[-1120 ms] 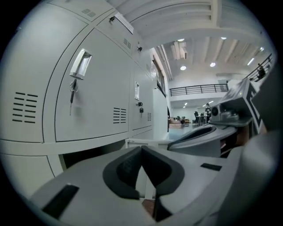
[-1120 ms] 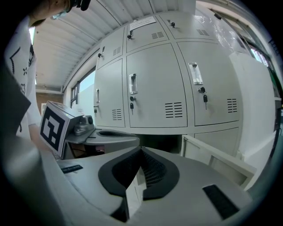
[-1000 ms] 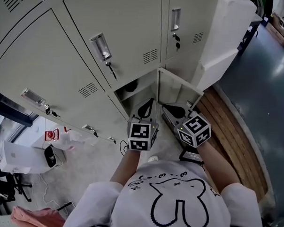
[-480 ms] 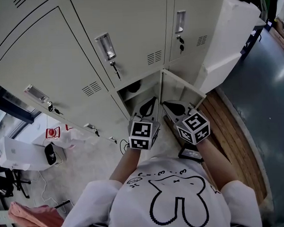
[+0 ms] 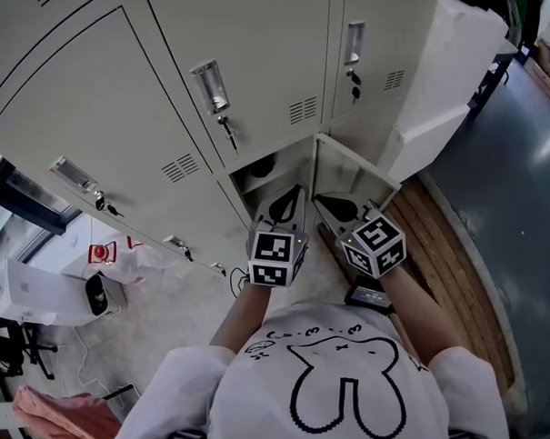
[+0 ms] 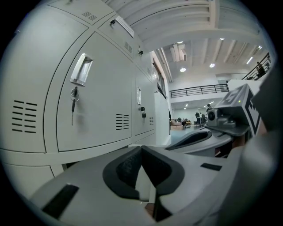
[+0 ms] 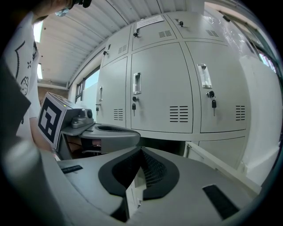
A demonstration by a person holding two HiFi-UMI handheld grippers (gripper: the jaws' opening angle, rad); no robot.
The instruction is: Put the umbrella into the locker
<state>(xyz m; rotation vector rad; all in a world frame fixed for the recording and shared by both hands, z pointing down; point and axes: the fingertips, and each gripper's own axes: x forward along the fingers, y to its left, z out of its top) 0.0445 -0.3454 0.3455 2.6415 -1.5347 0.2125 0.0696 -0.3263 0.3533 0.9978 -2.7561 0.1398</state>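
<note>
A low locker compartment (image 5: 271, 173) stands open, its door (image 5: 350, 176) swung to the right. Something dark (image 5: 262, 166) lies inside near the top; it is too small to tell whether it is the umbrella. My left gripper (image 5: 288, 201) and my right gripper (image 5: 325, 203) hover side by side just in front of the opening. In the left gripper view the left gripper (image 6: 141, 148) is shut with nothing between its pads. The right gripper (image 7: 141, 151) is shut and empty too, facing the dark opening (image 7: 164, 145) and the open door (image 7: 212, 157).
Closed grey lockers with keys in their locks (image 5: 217, 89) fill the wall above and to the left. A white cabinet (image 5: 450, 61) stands at the right, beside a wooden floor strip (image 5: 449, 252). A red-and-white bag (image 5: 99, 258) and a black object (image 5: 96, 296) lie on the floor at left.
The head view has drifted slightly. Both grippers stay shut in the same spot in front of the open locker.
</note>
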